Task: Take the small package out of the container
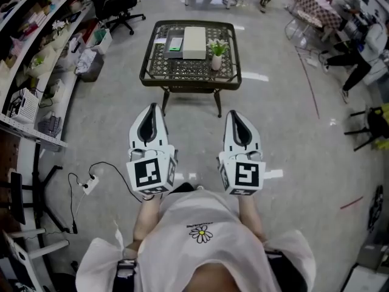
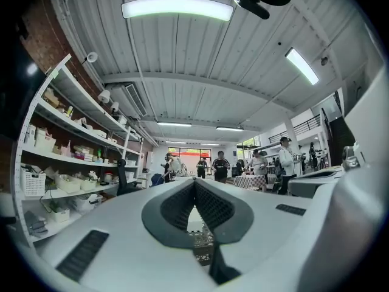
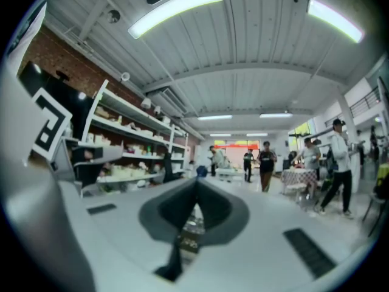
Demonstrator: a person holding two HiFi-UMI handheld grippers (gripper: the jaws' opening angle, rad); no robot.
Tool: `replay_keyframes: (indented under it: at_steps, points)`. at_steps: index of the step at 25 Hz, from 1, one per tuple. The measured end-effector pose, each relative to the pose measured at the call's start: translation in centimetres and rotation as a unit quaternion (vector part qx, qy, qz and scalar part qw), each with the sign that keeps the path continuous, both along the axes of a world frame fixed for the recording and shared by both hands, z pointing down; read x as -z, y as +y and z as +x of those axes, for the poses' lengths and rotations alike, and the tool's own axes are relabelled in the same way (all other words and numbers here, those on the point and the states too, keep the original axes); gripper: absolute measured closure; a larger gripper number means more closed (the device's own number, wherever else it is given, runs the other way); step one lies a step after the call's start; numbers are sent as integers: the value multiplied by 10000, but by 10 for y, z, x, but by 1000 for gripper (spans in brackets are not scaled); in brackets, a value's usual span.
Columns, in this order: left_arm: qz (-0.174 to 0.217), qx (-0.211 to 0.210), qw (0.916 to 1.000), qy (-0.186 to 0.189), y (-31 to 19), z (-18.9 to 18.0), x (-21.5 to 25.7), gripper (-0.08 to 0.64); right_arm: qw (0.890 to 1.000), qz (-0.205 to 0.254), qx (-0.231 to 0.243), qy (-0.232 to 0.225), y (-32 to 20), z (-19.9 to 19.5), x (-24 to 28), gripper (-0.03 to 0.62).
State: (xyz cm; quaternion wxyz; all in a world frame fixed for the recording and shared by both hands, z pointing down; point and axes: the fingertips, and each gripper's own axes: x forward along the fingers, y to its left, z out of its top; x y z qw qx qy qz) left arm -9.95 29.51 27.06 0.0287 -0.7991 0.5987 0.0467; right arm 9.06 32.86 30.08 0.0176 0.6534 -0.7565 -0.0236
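A low dark lattice table [image 1: 152,72] stands a few steps ahead of me. On it lie a white oblong container [image 1: 194,42], a small flat greenish package [image 1: 174,44] just left of it, and a small potted plant [image 1: 217,52]. My left gripper [image 1: 152,107] and right gripper [image 1: 234,114] are held side by side at waist height, short of the table, both pointing toward it. In the left gripper view the left gripper [image 2: 195,184] has its tips meeting, with nothing held. In the right gripper view the right gripper [image 3: 196,186] is also shut and empty, though blurred.
Cluttered shelves [image 1: 36,59] run along the left, with an office chair [image 1: 118,8] beyond them. A power strip [image 1: 90,184] and its cable lie on the floor at my left. Folding chairs and seated people [image 1: 352,47] fill the right side.
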Motion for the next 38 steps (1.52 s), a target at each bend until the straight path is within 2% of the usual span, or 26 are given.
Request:
replay_keyframes:
  at_steps: [7,13,17,22,26,30,34,38]
  points:
    - [51,65,10000,-48,-11,13,-3,535,9998,48,201,20,-11,6,0,561]
    - [341,15,9994,-96,-36,24,9,535,9993,270,227,88,-27,16,11,561]
    - [624,-38,9980,-118,-65,25,18,535,9984,505,197,157,-50,19,22,561]
    - [941,-8,9955,-99,-129,19,30,535,9962,790,178,306,-87,20,37,561]
    - [934,130,9954,-181,-180,16,31,535,9976,609,7,341,-140,25,37,561]
    - [814,62,9965,-198,-246,11,31,535,9983,474,9,324,-210,17,40,561]
    - [732,-30,9970,-251,-326,10,30,535,9971,658,371,-13,-302,-3,52,561]
    - [662,-73,9973,-316,-415,-3,24,535,9952,744,625,-117,-403,-35,69,561]
